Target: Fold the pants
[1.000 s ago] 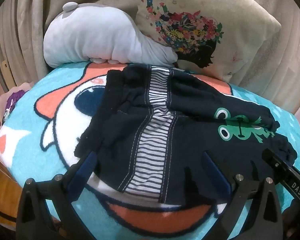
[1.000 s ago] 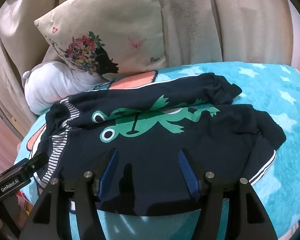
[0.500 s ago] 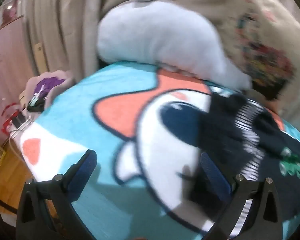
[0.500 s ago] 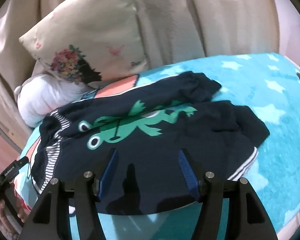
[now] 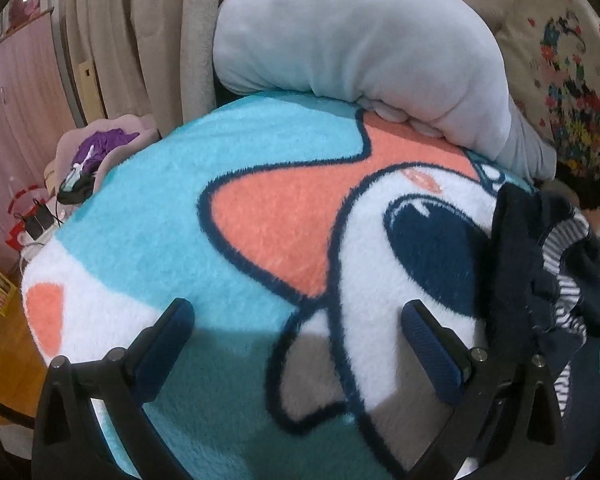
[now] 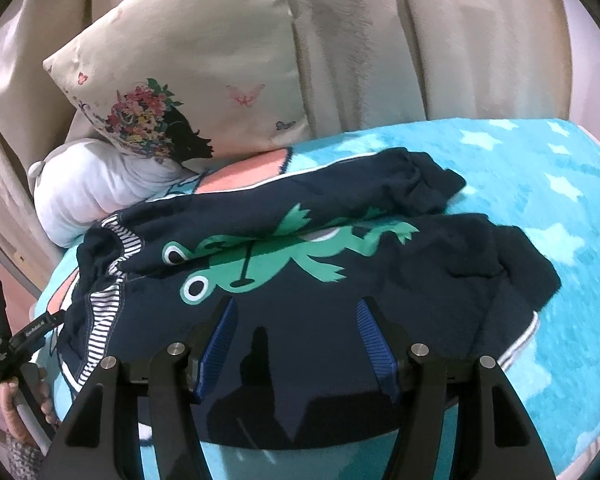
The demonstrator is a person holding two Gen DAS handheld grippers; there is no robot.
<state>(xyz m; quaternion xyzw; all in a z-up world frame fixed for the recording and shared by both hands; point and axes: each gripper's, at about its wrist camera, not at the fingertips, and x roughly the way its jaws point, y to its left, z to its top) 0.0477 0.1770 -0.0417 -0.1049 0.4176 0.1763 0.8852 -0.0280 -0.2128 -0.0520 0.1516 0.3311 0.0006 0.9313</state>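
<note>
Dark navy pants (image 6: pixel 380 276) with a green frog print and striped side panels lie spread on the blanket, waistband to the left. My right gripper (image 6: pixel 296 320) is open and empty, hovering over the pants' near edge. My left gripper (image 5: pixel 296 320) is open and empty above bare blanket, left of the pants' waistband (image 5: pixel 556 272), which shows at the right edge of the left wrist view. The left gripper's body also shows at the left edge of the right wrist view (image 6: pixel 16 340).
A cartoon-print fleece blanket (image 5: pixel 220 208) covers the bed. A grey plush pillow (image 5: pixel 360 32) and a floral cushion (image 6: pixel 188 80) lie at the back against beige curtains. Clutter and cables (image 5: pixel 72 184) sit off the bed's left edge.
My left gripper has swung left off the pants and now faces bare blanket. My right gripper has stayed over the pants' near edge with little shift.
</note>
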